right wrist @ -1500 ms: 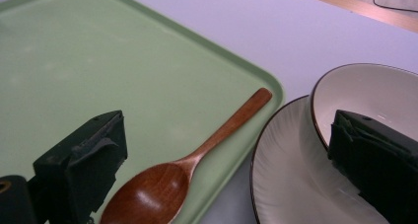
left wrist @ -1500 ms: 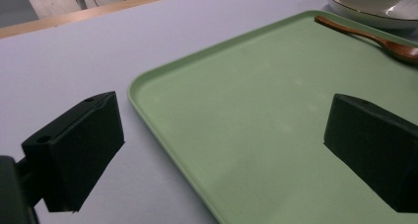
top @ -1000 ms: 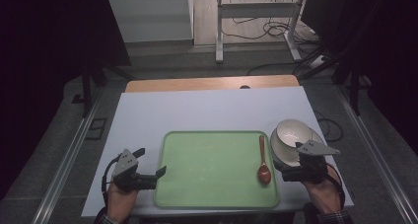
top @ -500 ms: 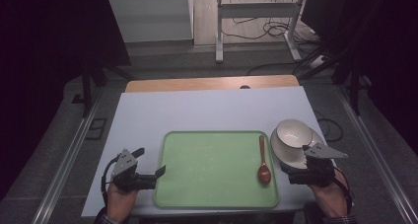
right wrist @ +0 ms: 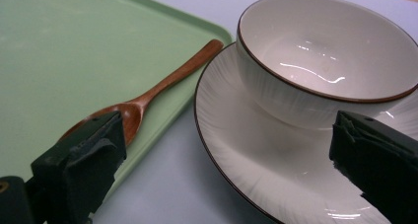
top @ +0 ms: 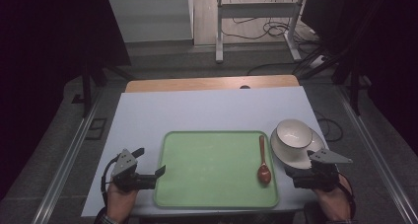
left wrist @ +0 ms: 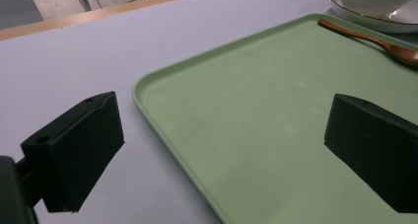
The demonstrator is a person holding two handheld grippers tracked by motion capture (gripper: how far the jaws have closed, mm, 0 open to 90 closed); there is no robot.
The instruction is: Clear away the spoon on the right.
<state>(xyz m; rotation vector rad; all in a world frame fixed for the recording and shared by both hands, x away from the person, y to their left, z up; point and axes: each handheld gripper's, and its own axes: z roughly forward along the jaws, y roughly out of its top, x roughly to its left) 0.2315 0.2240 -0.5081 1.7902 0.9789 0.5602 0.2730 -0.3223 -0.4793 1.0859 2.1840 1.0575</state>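
Observation:
A green tray (top: 212, 169) lies at the near middle of the white table, with a brown wooden spoon (top: 263, 161) along its right side. Just right of the tray a white bowl (top: 294, 133) sits on a white plate (top: 282, 152). My left gripper (top: 155, 178) is open at the tray's left edge; one jaw hangs over the table and the other over the tray (left wrist: 266, 110). My right gripper (top: 301, 173) is open at the plate's near edge, holding nothing. Beyond my right gripper (right wrist: 231, 174) lie the plate (right wrist: 236, 150), the bowl (right wrist: 315, 51) and the spoon (right wrist: 162, 86).
The white table top (top: 207, 110) stretches beyond the tray to a wooden strip (top: 212, 83) at its far edge. Metal rails (top: 69, 160) run along both sides of the table. A stand and cables (top: 256, 31) are on the floor behind.
My right gripper has drawn back from the plate toward the table's near edge, leaving bowl and plate more exposed. The left gripper has not moved.

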